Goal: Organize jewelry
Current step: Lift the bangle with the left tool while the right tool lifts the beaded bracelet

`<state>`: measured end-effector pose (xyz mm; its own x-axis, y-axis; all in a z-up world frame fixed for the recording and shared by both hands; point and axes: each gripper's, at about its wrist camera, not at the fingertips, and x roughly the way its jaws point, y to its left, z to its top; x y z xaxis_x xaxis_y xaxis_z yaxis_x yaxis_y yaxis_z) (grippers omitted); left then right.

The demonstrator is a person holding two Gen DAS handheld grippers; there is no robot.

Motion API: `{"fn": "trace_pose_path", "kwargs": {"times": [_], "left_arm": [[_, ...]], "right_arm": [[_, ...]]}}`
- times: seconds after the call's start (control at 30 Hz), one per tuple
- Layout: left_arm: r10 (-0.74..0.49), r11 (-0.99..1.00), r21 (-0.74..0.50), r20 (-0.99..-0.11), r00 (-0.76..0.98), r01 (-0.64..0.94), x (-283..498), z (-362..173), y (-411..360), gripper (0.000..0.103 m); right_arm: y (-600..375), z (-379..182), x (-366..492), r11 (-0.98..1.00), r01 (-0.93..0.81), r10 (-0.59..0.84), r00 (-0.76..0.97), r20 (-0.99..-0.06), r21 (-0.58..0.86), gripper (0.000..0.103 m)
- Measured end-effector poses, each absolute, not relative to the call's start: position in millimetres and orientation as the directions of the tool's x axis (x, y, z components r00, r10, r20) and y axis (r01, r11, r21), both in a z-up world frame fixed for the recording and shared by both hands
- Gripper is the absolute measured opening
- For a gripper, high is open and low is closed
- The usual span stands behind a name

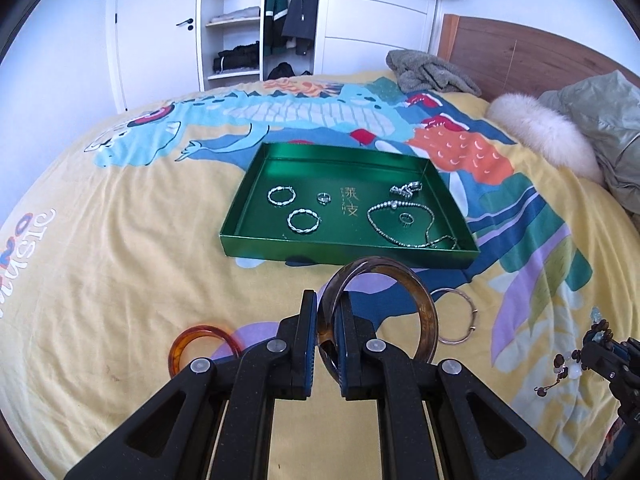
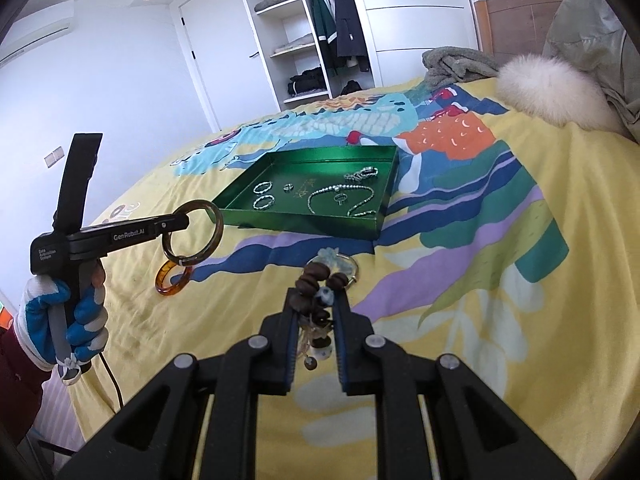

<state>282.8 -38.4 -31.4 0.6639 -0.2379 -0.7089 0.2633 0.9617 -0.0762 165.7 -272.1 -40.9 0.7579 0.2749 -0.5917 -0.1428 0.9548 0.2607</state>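
Observation:
My left gripper (image 1: 327,304) is shut on a dark tortoiseshell bangle (image 1: 428,312) and holds it above the bedspread, short of the green tray (image 1: 352,250). The bangle also shows in the right wrist view (image 2: 218,224), held by the left gripper (image 2: 182,222). My right gripper (image 2: 318,296) is shut on a brown beaded bracelet (image 2: 314,276) with pale beads and charms hanging down. The tray (image 2: 304,230) holds two silver hoops (image 1: 282,195), small rings (image 1: 323,198), a silver chain necklace (image 1: 384,228) and a silver clasp piece (image 1: 406,189).
An amber bangle (image 1: 188,344) lies on the yellow bedspread at the near left, also in the right wrist view (image 2: 172,280). A thin silver bangle (image 1: 464,320) lies right of my left gripper. A grey cloth (image 1: 432,70), fur pillow (image 1: 540,132) and headboard (image 1: 520,56) lie beyond.

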Motion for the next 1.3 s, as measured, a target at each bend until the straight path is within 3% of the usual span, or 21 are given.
{"fn": "trace_pose_path", "kwargs": {"times": [0.8, 1.3], "left_arm": [[-0.265, 0.963, -0.120, -0.596, 0.758, 0.243, 214, 40, 2, 0.009], [-0.268, 0.963, -0.137, -0.540, 0.798, 0.231, 219, 74, 13, 0.009]], "right_arm": [[-245, 27, 114, 0.959, -0.200, 0.277, 0.817, -0.506, 0.202, 0.014], [-238, 73, 128, 0.957, -0.225, 0.284, 0.848, -0.447, 0.182, 0.014]]}}
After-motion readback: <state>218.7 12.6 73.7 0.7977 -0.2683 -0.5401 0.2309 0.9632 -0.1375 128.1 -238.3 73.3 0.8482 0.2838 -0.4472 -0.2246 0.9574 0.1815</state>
